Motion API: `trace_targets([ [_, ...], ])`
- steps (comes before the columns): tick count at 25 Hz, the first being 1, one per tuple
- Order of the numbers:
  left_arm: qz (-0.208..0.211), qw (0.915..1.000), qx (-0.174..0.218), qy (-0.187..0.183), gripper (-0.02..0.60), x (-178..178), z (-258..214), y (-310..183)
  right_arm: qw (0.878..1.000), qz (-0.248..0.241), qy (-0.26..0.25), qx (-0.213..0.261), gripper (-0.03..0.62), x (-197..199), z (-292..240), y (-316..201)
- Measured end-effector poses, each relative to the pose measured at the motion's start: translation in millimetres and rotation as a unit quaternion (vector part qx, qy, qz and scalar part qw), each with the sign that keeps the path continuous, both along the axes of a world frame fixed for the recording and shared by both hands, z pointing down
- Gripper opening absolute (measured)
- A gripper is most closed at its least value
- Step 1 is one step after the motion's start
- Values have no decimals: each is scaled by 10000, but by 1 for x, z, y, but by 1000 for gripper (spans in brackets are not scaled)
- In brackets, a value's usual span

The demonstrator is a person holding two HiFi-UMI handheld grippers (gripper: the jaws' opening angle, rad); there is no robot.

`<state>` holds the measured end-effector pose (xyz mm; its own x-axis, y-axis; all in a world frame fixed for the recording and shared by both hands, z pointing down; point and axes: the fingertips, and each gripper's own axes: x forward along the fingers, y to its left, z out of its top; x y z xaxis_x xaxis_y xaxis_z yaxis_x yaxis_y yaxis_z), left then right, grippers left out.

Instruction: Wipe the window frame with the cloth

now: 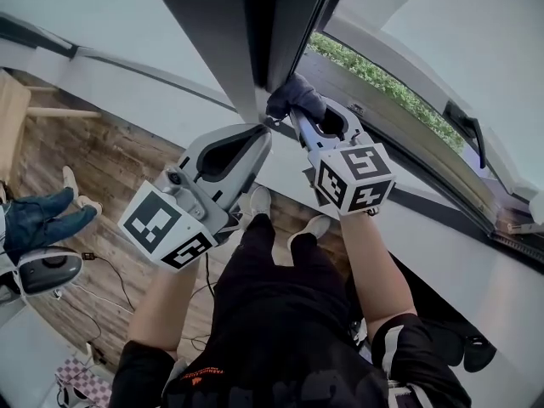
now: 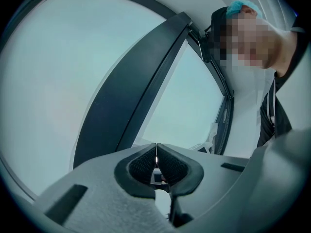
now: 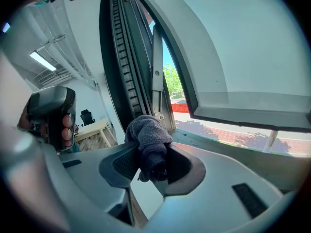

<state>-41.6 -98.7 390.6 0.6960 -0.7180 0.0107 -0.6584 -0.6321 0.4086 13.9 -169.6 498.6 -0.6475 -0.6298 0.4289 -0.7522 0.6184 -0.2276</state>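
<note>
My right gripper (image 1: 299, 116) is shut on a dark grey cloth (image 1: 293, 97), bunched between its jaws. The cloth (image 3: 148, 135) is pressed at the foot of the dark window frame (image 1: 270, 32), where the upright post (image 3: 127, 67) meets the sill. My left gripper (image 1: 265, 131) hangs just left of it, shut with nothing between the jaws. In the left gripper view the left gripper (image 2: 156, 147) points up along the dark frame post (image 2: 146, 86), its pads touching.
The window sash (image 1: 463, 130) is swung open to the right, with greenery outside. A white sill ledge (image 1: 476, 253) runs along the right. Below are a wooden floor (image 1: 93, 168), cables and another person's legs (image 1: 42, 215) at the left.
</note>
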Motion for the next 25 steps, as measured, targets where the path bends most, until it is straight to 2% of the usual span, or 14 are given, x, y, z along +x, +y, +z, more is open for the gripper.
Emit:
trace_targets([
  [5,-24,9997,239,-3,21,-2,-28,3,9987,68,-189,466,127,9,-47,9],
  [11,21,9972,744,-18,21,-1,-83,2,9895,34,-401,1388,127,15,-147,7],
  [17,61,9899,1411,-108,21,4,-144,1,9692,-154,-440,2417,127,18,-248,8],
  [25,192,9764,2144,-162,21,10,-215,-2,9424,-176,-519,3300,127,15,-345,8],
])
